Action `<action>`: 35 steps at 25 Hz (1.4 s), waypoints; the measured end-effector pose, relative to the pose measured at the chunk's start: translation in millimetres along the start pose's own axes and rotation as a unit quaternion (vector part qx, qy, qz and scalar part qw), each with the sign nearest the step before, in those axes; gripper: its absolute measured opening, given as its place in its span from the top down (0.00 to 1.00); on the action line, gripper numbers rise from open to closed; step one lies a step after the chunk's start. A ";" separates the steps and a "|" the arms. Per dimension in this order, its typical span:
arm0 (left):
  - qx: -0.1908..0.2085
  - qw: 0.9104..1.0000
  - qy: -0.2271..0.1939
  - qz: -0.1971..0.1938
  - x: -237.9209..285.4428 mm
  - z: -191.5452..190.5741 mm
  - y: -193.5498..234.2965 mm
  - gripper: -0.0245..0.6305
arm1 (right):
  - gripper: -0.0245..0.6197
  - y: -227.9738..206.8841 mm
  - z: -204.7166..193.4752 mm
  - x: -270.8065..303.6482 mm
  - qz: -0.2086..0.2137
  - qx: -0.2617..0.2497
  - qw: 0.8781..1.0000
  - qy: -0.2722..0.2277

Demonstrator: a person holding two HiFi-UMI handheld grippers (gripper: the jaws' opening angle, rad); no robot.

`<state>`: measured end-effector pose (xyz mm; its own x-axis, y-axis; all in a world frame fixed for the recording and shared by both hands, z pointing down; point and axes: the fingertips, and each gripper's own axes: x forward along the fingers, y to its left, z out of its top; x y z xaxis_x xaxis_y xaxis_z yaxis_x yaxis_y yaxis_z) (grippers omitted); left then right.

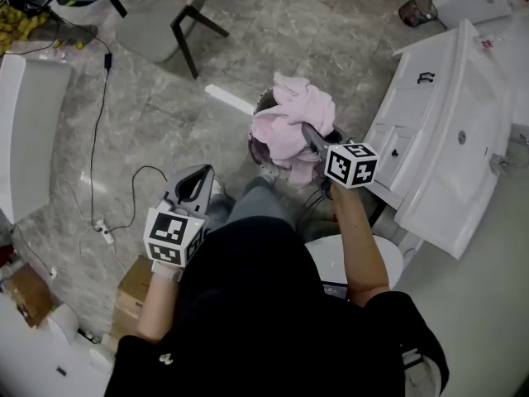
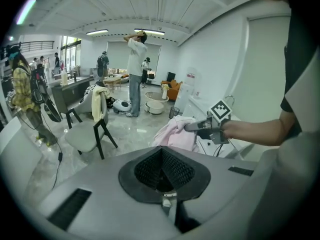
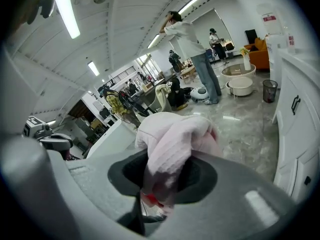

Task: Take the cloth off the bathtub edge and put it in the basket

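Note:
A pink cloth [image 1: 289, 118] hangs bunched over a dark wire basket [image 1: 258, 149] on the grey floor, in front of the person's knees. My right gripper [image 1: 308, 132] is shut on the cloth from the right; in the right gripper view the cloth [image 3: 170, 139] fills the gap between the jaws [image 3: 162, 181]. The left gripper view shows the same cloth [image 2: 175, 134] and the right gripper [image 2: 200, 126] off to the right. My left gripper [image 1: 197, 180] hangs lower left of the basket, apart from it, its jaws [image 2: 162, 171] shut with nothing between them.
A white vanity cabinet [image 1: 438, 131] stands close on the right of the basket. A white tub-like fixture [image 1: 25, 131] is at the left edge. A grey chair [image 1: 157, 23], a floor cable [image 1: 99, 122], a cardboard box [image 1: 136, 284] and a mesh bin [image 1: 417, 8] surround the spot. People stand far off.

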<state>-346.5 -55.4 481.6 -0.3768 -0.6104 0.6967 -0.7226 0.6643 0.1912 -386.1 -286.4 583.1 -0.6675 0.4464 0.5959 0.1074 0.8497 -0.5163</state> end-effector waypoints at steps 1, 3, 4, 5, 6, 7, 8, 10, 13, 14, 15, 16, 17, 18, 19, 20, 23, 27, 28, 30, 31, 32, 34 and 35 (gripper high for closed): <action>-0.003 1.000 0.003 0.002 3.4 -2.7 0.0 0.94 | 0.78 -6.3 -7.5 5.8 0.000 0.003 1.000 0.009; -0.009 1.000 0.009 0.005 8.7 -8.9 -0.8 0.94 | 0.78 -17.2 -24.5 16.3 0.000 0.009 1.000 0.026; -0.013 1.000 0.012 0.005 10.5 -12.7 -1.1 0.94 | 0.78 -21.9 -34.0 21.2 -0.001 0.012 0.999 0.035; -0.016 1.000 0.015 0.006 12.2 -16.9 -0.7 0.94 | 0.78 -26.5 -43.9 26.5 -0.002 0.015 0.999 0.044; -0.020 1.000 0.019 0.007 14.0 -21.1 0.4 0.94 | 0.78 -31.3 -54.0 32.4 -0.004 0.018 0.998 0.053; -0.023 0.999 0.023 0.009 16.2 -25.3 1.9 0.94 | 0.78 -36.4 -64.0 38.9 -0.006 0.021 0.998 0.063; -0.026 0.999 0.027 0.010 19.0 -29.5 3.3 0.94 | 0.78 -42.0 -74.0 45.8 -0.007 0.024 0.997 0.072; -0.031 0.999 0.034 0.011 25.3 -39.1 4.8 0.94 | 0.78 -52.8 -94.1 59.7 -0.009 0.028 0.995 0.092; -0.040 0.998 0.048 0.012 29.5 -57.6 5.1 0.94 | 0.78 -63.5 -122.4 78.9 -0.010 0.031 0.993 0.116; -0.044 0.998 0.052 0.014 29.8 -63.8 5.4 0.94 | 0.78 -67.0 -131.1 84.8 -0.011 0.032 0.992 0.122; -0.047 0.997 0.056 0.016 30.1 -69.5 6.4 0.94 | 0.78 -70.9 -139.3 91.1 -0.012 0.033 0.991 0.129; -0.051 0.997 0.059 0.018 30.7 -74.8 8.1 0.94 | 0.78 -75.2 -147.0 98.0 -0.014 0.034 0.990 0.135; -0.054 0.996 0.063 0.021 31.4 -79.8 10.3 0.94 | 0.78 -79.6 -154.5 105.9 -0.016 0.035 0.989 0.141; -0.056 0.996 0.066 0.023 32.2 -84.8 12.8 0.94 | 0.78 -83.9 -161.9 114.8 -0.017 0.036 0.988 0.148; -0.059 0.996 0.070 0.024 33.1 -90.0 15.0 0.94 | 0.78 -87.9 -169.6 124.4 -0.017 0.037 0.987 0.154; -0.061 0.995 0.073 0.026 34.1 -95.7 16.7 0.94 | 0.78 -92.3 -177.6 133.8 -0.017 0.039 0.986 0.160; -0.069 0.994 0.083 0.029 37.5 -113.5 20.0 0.94 | 0.78 -112.8 -201.1 157.1 -0.033 0.041 0.982 0.179; -0.083 0.992 0.086 0.042 40.3 -132.2 27.1 0.94 | 0.78 -140.3 -231.1 185.2 -0.056 0.047 0.977 0.200; -0.080 0.991 0.095 0.042 39.8 -140.4 27.3 0.94 | 0.78 -146.6 -238.7 191.3 -0.062 0.048 0.976 0.205; -0.076 0.990 0.110 0.043 38.4 -156.5 28.3 0.94 | 0.78 -157.8 -253.5 203.2 -0.072 0.049 0.973 0.216; -0.078 0.989 0.114 0.044 37.3 -163.3 29.9 0.94 | 0.77 -162.3 -260.7 209.4 -0.078 0.050 0.971 0.221; -0.083 0.989 0.118 0.045 35.7 -169.5 32.0 0.94 | 0.77 -166.0 -267.7 215.5 -0.083 0.052 0.969 0.226; -0.094 0.986 0.125 0.050 32.5 -181.0 36.6 0.94 | 0.77 -172.6 -281.6 226.0 -0.093 0.059 0.966 0.235; -0.098 0.985 0.129 0.053 31.0 -186.4 38.7 0.94 | 0.77 -175.7 -288.3 230.6 -0.098 0.063 0.964 0.238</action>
<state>-278.1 31.8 639.5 -0.2661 -0.4210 0.8672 -0.5527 0.8037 0.2206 -346.5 -251.9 988.5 -0.2481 0.3847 0.8891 -0.0976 0.9032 -0.4180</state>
